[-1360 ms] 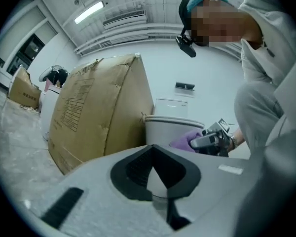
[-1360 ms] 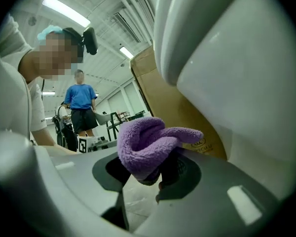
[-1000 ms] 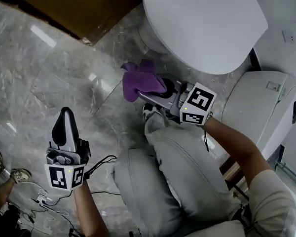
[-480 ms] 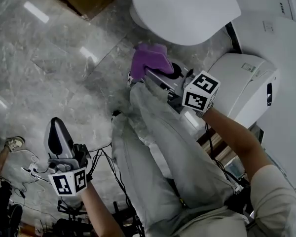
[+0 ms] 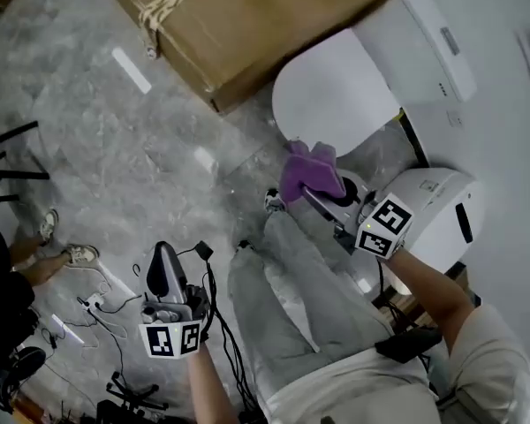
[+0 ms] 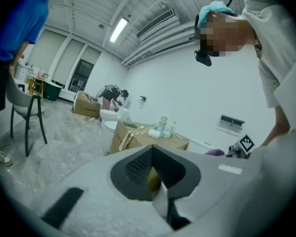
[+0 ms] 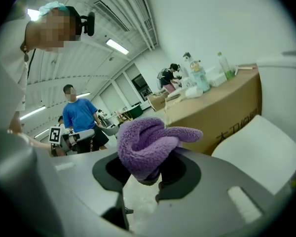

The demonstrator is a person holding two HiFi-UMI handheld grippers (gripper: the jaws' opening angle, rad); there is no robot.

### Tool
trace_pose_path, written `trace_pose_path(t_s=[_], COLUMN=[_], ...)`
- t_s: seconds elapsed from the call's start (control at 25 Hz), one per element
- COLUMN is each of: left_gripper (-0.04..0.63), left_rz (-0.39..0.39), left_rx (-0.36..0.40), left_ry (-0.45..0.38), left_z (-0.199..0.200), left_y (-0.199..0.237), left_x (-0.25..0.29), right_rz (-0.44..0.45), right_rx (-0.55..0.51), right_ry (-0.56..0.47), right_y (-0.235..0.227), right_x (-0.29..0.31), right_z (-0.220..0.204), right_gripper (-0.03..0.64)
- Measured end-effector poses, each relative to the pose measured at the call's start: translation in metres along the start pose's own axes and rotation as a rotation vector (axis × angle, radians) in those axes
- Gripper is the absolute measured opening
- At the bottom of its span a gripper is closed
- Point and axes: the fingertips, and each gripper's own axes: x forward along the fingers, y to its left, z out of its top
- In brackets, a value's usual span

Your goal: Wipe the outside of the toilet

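A white toilet with its lid (image 5: pixel 340 95) down stands at the upper right, its tank (image 5: pixel 424 38) behind; the lid (image 7: pixel 266 147) also shows at the right of the right gripper view. My right gripper (image 5: pixel 322 186) is shut on a purple cloth (image 5: pixel 307 172) (image 7: pixel 150 144), held just below the lid's front edge and not touching it. My left gripper (image 5: pixel 162 276) hangs low at the left over the floor, jaws together with nothing between them (image 6: pixel 155 179).
A large cardboard box (image 5: pixel 247 16) (image 7: pixel 222 107) lies beside the toilet, with bottles on top. A second white toilet (image 5: pixel 437 215) sits at the right. Cables (image 5: pixel 106 325) trail on the marble floor. My grey-trousered legs (image 5: pixel 291 307) fill the lower middle. Other people stand around.
The head view has swung and pulled back, so the toilet now sits farther right and smaller. The right gripper with the cloth stays near the lid's front edge. The left gripper stays low.
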Motion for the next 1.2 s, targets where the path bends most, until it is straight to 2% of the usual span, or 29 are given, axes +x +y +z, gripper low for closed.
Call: trace_pose_path(t_s=[0.08, 0.16, 0.28, 0.44, 0.6, 0.68, 0.8, 0.88, 0.96, 1.04, 1.2], left_gripper=[0.005, 0.005, 0.005, 0.005, 0.005, 0.005, 0.005, 0.005, 0.005, 0.005, 0.005], left_rz=[-0.024, -0.051, -0.116, -0.202, -0.185, -0.128, -0.034, -0.007, -0.026, -0.08, -0.175], left_rx=[0.044, 0.077, 0.115, 0.195, 0.237, 0.222, 0.159, 0.136, 0.138, 0.152, 0.193], left_ry=[-0.048, -0.06, -0.076, -0.115, -0.149, -0.192, -0.29, -0.341, -0.357, -0.344, -0.308], left_z=[0.041, 0.077, 0.136, 0.205, 0.243, 0.255, 0.27, 0.281, 0.289, 0.291, 0.28], left_y=[-0.017, -0.038, -0.087, -0.154, -0.182, -0.181, -0.173, -0.17, -0.173, -0.181, -0.188], left_x=[0.011, 0.017, 0.008, -0.019, -0.058, -0.076, -0.102, -0.117, -0.127, -0.133, -0.15], right_rz=[0.035, 0.04, 0.031, 0.075, 0.092, 0.079, 0.1, 0.114, 0.121, 0.109, 0.035], right_rx=[-0.05, -0.082, -0.115, -0.19, -0.296, -0.336, -0.354, -0.353, -0.36, -0.37, -0.355], right_ry=[-0.06, -0.091, -0.113, -0.166, -0.199, -0.218, -0.265, -0.296, -0.323, -0.341, -0.353], right_y=[0.014, 0.033, 0.074, 0.128, 0.171, 0.186, 0.209, 0.226, 0.244, 0.259, 0.281], right_x=[-0.01, -0.028, -0.068, -0.109, -0.127, -0.133, -0.144, -0.15, -0.155, -0.161, -0.17], right_z=[0.052, 0.092, 0.138, 0.191, 0.226, 0.238, 0.246, 0.248, 0.248, 0.242, 0.217], right_gripper=[0.133, 0.133, 0.133, 0.133, 0.133, 0.133, 0.133, 0.133, 0.133, 0.133, 0.132])
